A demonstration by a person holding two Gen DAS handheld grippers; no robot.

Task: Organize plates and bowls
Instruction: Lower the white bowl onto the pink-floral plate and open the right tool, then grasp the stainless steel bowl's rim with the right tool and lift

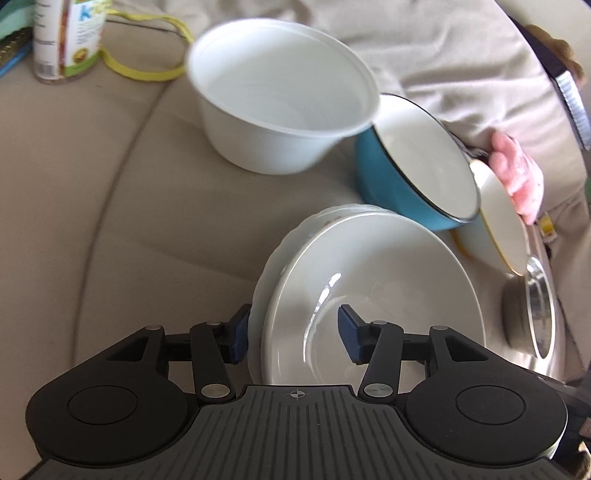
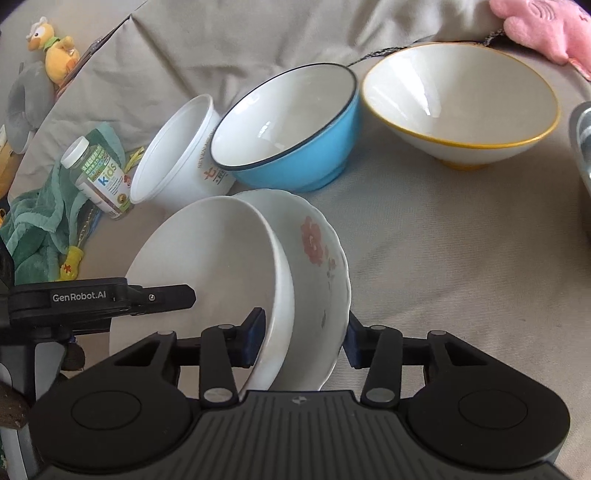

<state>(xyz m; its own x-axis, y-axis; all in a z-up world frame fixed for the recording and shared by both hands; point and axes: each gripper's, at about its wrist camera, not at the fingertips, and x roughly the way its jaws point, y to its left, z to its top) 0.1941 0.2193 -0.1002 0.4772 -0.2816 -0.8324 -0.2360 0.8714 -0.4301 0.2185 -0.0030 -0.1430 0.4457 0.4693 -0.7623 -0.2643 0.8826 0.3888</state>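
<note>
Right tongs (image 2: 303,341) clamped across plain plate (image 2: 207,266) nested in flowered plate (image 2: 317,258) at 6 o'clock, left tongs (image 1: 293,334) wide, empty; lower pair level, release only once seated.

A home living space: beige sofa cushions (image 2: 424,258) carry the crockery, with plush toys (image 2: 55,48) at upper left, a pink one (image 2: 546,26) upper right, and a kids' vitamin bottle (image 2: 101,177) at left.

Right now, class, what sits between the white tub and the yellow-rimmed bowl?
The blue bowl, shown in the right wrist view, touching the white tub; bare cloth separates it from the yellow-rimmed bowl.
</note>
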